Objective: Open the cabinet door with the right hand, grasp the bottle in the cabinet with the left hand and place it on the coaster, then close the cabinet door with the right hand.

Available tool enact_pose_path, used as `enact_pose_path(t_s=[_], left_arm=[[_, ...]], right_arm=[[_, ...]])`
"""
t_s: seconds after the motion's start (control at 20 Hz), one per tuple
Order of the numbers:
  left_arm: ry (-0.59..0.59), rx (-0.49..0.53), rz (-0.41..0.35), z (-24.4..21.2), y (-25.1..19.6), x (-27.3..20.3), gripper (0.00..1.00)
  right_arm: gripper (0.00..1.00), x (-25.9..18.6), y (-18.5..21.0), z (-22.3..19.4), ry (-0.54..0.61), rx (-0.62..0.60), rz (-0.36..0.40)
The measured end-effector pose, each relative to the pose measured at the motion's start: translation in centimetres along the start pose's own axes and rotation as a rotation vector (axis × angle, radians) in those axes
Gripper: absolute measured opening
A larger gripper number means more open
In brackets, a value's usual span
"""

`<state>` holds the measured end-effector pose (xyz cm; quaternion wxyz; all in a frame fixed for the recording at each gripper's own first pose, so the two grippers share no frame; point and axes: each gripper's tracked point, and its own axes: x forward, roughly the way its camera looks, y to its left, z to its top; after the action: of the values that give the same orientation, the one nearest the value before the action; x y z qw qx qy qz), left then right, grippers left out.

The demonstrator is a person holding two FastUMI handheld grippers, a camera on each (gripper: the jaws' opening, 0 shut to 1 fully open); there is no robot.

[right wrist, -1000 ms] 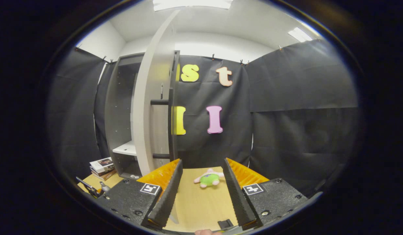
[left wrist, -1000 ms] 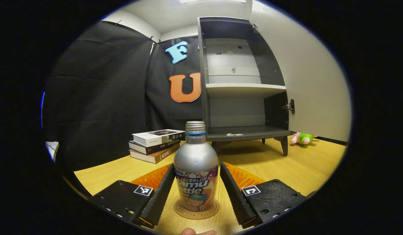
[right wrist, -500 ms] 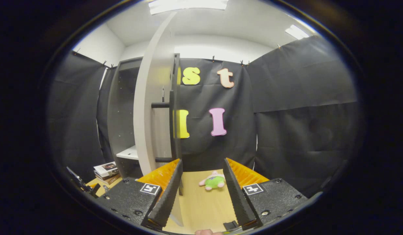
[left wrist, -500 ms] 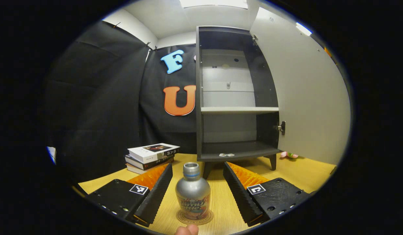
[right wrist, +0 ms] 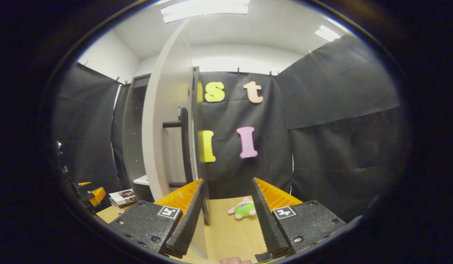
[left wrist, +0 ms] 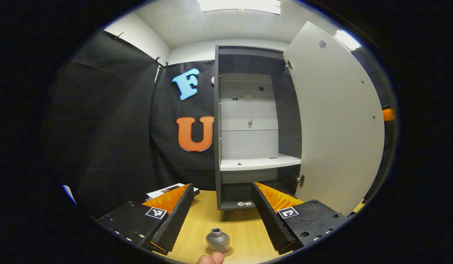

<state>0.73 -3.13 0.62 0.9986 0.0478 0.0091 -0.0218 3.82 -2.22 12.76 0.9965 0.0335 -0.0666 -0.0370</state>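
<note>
l fingers [left wrist: 182, 216] apart | silver bottle [left wrist: 217, 240] upright on coaster [left wrist: 228, 251]

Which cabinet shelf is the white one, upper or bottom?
The upper shelf is white, at mid-height in the cabinet. The bottom shelf is dark grey like the side walls, with small scraps lying on it.

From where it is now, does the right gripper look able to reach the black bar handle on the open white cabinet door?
Probably yes. The right gripper is open, and the black bar handle on the white cabinet door sits just ahead to its left, with nothing between them.
</note>
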Motion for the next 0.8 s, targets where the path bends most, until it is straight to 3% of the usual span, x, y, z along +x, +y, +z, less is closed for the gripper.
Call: enact_pose_path(t_s=[0.2, 0.55, 0.8], left_arm=[[-0.008, -0.005, -0.015, 2.2, 0.3, -1.8, 0.94], [0.029, -0.003, 0.045, 1.1, 2.7, -3.6, 0.94], [0.035, -0.023, 0.058, 0.2, 3.7, -3.8, 0.94]], right_arm=[[0.79, 1.3, -0.4, 0.5, -0.017, 0.039, 0.013], [0.79, 2.5, 0.6, 1.6, -0.022, 0.003, 0.064], [0.77, 2.6, 1.7, 1.9, -0.01, -0.036, 0.06]])
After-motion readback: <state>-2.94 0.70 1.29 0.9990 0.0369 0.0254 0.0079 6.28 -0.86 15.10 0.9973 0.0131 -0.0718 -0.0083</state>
